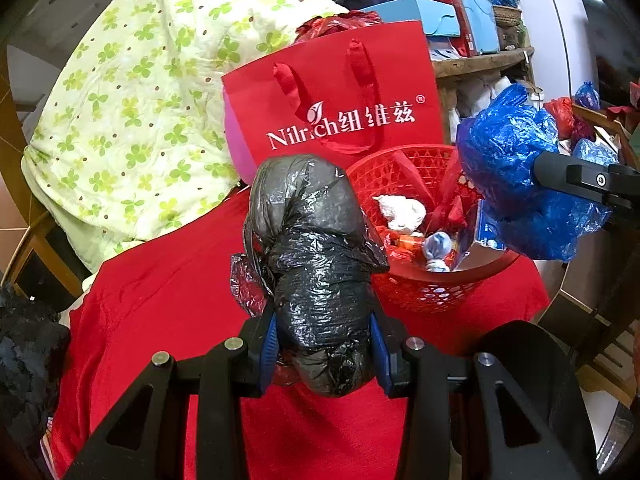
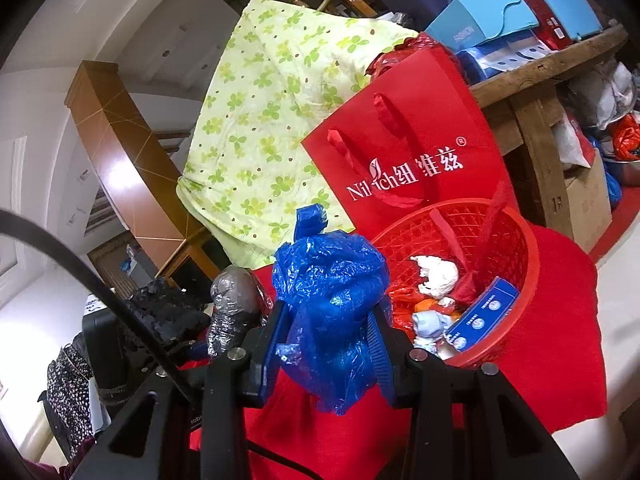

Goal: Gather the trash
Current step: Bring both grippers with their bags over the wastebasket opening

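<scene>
My left gripper (image 1: 325, 350) is shut on a crumpled black plastic bag (image 1: 316, 256), held just left of a red mesh basket (image 1: 420, 292). My right gripper (image 2: 331, 346) is shut on a crumpled blue plastic bag (image 2: 330, 292), held at the basket's (image 2: 516, 276) left rim. In the left wrist view the blue bag (image 1: 516, 176) hangs over the basket's right side. The black bag (image 2: 234, 304) shows at the left in the right wrist view. Inside the basket lie white tissue (image 1: 400, 210), a blue-white box (image 2: 484, 312) and other wrappers.
The basket stands on a red cloth (image 1: 172, 312). Behind it leans a red paper bag (image 1: 340, 96), with a green clover-print quilt (image 1: 132, 92) to the left. A wooden shelf (image 2: 548, 64) stacked with blue and red boxes stands at the back right.
</scene>
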A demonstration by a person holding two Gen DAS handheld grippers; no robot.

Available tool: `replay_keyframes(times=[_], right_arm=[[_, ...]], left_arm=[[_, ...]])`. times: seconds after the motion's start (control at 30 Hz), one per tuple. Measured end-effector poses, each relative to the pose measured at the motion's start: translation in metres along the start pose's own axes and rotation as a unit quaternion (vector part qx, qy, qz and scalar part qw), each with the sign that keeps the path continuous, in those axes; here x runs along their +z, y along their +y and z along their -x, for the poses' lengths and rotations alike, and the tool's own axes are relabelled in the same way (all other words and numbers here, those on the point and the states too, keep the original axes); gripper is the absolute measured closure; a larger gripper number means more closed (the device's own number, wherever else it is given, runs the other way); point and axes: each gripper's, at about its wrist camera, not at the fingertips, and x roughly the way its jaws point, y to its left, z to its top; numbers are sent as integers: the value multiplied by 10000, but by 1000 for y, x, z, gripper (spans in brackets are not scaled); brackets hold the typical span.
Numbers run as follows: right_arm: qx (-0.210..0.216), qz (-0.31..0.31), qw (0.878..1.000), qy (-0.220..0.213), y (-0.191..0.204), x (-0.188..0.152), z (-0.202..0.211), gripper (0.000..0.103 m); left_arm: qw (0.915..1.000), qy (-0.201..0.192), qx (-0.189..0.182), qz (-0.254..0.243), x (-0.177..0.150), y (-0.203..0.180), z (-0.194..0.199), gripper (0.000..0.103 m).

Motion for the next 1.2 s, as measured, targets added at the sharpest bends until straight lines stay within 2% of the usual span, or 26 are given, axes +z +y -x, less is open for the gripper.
replay_keyframes(times=[1.2], right_arm=[[-274, -514, 9980, -245, -44, 4, 27, 61]], left_arm=[[9984, 115, -418, -350, 25, -51, -24, 61]])
